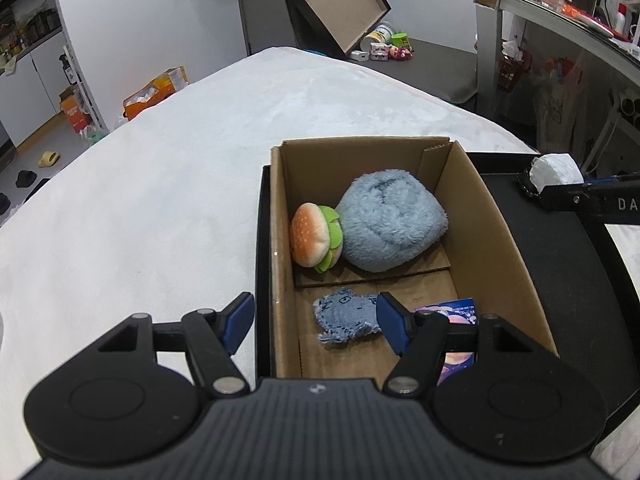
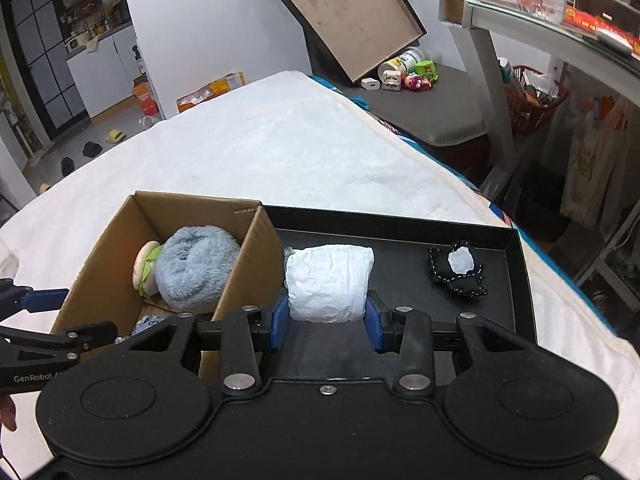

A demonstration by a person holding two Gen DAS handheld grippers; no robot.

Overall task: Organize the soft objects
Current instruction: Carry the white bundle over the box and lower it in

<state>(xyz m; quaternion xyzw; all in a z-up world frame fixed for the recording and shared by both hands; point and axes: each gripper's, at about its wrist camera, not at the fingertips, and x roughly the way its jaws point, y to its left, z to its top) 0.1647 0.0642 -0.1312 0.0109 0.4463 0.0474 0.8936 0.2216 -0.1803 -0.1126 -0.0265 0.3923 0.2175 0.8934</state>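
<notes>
White soft bundle (image 2: 327,283) clamped by right gripper (image 2: 326,322), left gripper (image 1: 316,322) spread empty, booklet (image 1: 456,316) half-hidden.

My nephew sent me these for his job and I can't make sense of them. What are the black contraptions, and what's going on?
They are hand-held grippers, one per hand, each with a camera looking along its blue-padded fingers. The left gripper, open, hovers over a cardboard box holding a blue plush, a burger toy and a denim scrap. The right gripper has its pads on both sides of a white crumpled bundle in the black tray, seemingly gripping it. A small black item lies further along.
</notes>
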